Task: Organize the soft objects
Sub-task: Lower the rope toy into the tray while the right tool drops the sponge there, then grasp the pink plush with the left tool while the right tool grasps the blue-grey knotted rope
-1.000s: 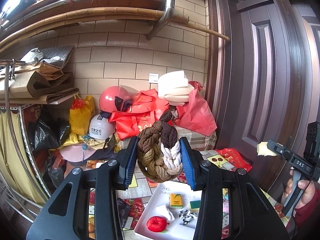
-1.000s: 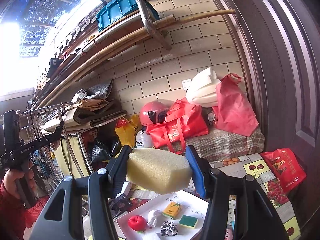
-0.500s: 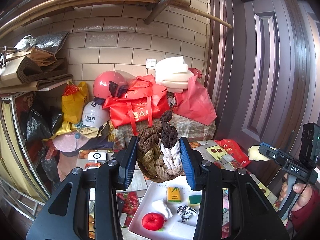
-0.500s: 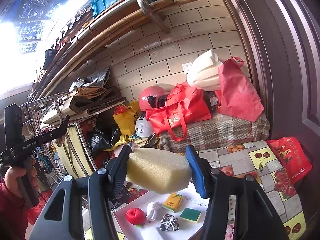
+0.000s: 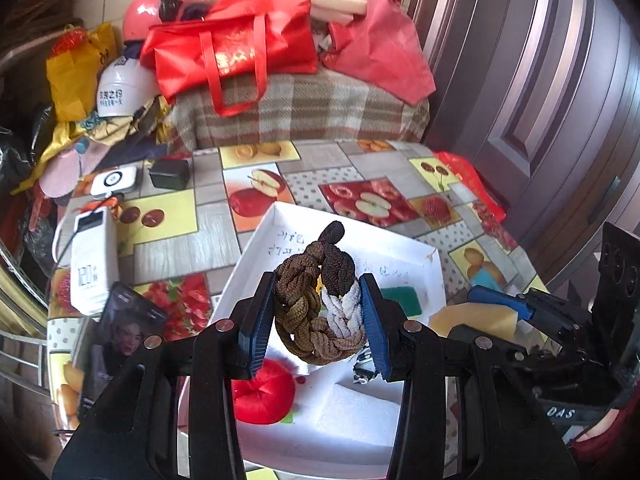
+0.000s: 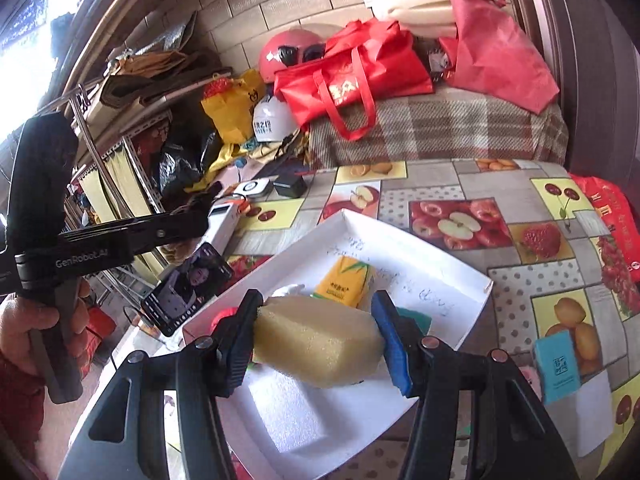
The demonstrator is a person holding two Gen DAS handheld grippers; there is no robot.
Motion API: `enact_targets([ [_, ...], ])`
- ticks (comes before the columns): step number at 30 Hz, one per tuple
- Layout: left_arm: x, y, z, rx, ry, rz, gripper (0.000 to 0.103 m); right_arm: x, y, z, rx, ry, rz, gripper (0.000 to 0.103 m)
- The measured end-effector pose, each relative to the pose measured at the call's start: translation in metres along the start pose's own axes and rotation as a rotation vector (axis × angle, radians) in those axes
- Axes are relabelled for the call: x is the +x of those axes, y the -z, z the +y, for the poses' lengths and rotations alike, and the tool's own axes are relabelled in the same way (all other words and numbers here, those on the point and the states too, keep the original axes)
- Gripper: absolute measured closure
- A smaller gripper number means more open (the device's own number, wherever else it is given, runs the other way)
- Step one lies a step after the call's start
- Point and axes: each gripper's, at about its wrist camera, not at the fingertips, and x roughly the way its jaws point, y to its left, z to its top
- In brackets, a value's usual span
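1. Braided rope ring (image 5: 318, 312), brown and white, pinched between the pads of left gripper (image 5: 318, 320), held above white tray (image 5: 404, 248).
2. Yellow sponge (image 6: 316, 340) squeezed between the pads of right gripper (image 6: 320, 344), also over the tray (image 6: 460, 304).
3. In tray, near end: red plush ball (image 5: 266, 398), white foam block (image 5: 356, 408).
4. Farther in tray: green scrub pad (image 5: 400, 298), yellow tissue pack (image 6: 346, 282), handwriting on the tray floor.
5. Tray sits on fruit-print tablecloth (image 5: 352, 184).
6. Left of tray: phone (image 5: 116, 344), white power bank (image 5: 94, 266).
7. Far back: red tote bag (image 5: 236, 54), pink helmet (image 5: 160, 12), brick wall.
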Motion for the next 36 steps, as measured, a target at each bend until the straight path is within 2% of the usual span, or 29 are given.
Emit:
enact_targets([
  [3,0.038,0.003,-0.009,0.036,-0.017,0.050,0.062,0.019,0.012,0.004,-0.046,0.045,0.038,0.046],
  [6,0.058,0.006,-0.014,0.046,-0.047,0.074,0.060,0.033,0.019,0.004,-0.055,0.068,0.066,0.044],
  [8,0.064,0.009,-0.013,0.036,-0.053,0.080,0.044,0.036,0.023,0.003,-0.059,0.074,0.073,0.039],
  [9,0.064,0.010,-0.013,0.037,-0.067,0.075,0.020,0.037,0.024,0.003,-0.061,0.076,0.071,0.027],
  [10,0.065,0.010,-0.011,0.039,-0.081,0.065,0.005,0.036,0.025,0.003,-0.062,0.080,0.064,0.016],
  [11,0.064,0.010,-0.010,0.040,-0.090,0.059,0.000,0.036,0.026,0.003,-0.062,0.088,0.054,0.016],
  [14,0.064,0.011,-0.005,0.036,-0.119,0.095,0.000,0.031,0.027,0.003,-0.053,0.110,0.069,0.011],
  [15,0.064,0.012,-0.005,0.040,-0.123,0.109,0.000,0.029,0.026,0.002,-0.046,0.124,0.075,0.000],
  [20,0.055,0.017,-0.017,0.074,-0.141,0.171,0.000,0.010,0.021,-0.003,-0.007,0.163,0.095,0.000],
  [28,0.026,0.023,-0.034,0.027,-0.115,0.128,0.000,-0.018,0.026,0.003,-0.034,0.180,0.055,0.000],
  [32,0.001,0.022,-0.043,0.008,-0.108,0.076,0.000,-0.044,0.035,-0.005,-0.016,0.216,0.025,0.000],
  [36,-0.025,0.028,-0.062,-0.004,-0.056,-0.001,0.000,-0.085,0.048,-0.019,0.015,0.250,-0.047,0.000],
])
